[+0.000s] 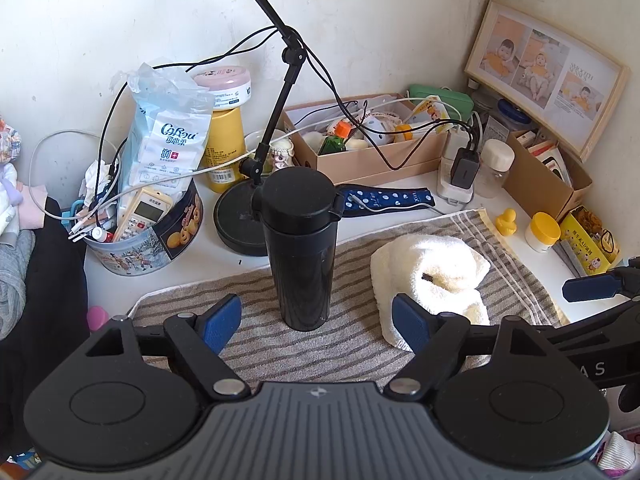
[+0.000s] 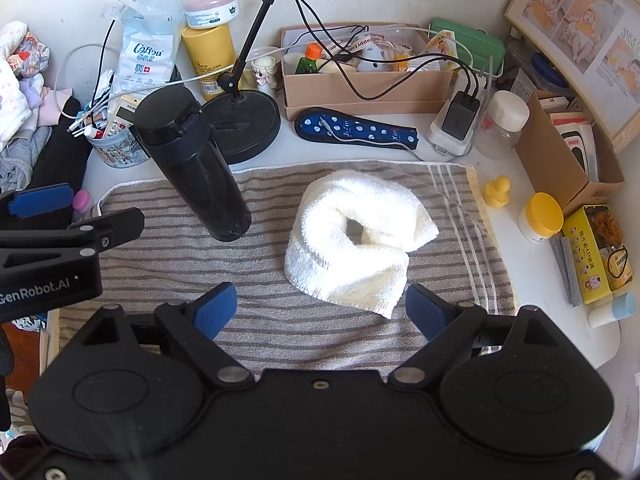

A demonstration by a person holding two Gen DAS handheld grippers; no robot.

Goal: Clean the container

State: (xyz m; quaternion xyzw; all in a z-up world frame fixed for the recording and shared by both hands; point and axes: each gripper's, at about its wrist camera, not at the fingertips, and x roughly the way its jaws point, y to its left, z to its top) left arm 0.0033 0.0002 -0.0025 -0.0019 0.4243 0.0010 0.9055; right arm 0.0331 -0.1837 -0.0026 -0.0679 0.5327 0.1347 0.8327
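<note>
Well, my left tool [image 1: 316, 322] hung with its pads spread wide, holding nothing, just short of the black flask [image 1: 301, 248], which stood upright with its lid on, on the striped towel [image 1: 352, 344] covering the bench [image 1: 460, 204]. My right tool [image 2: 320, 314] was likewise spread apart and empty, just short of the crumpled white cloth [image 2: 352, 240] lying on that same towel to the right of the flask. Behind the flask sat the round black base of a lamp stand [image 2: 244, 120].
</note>
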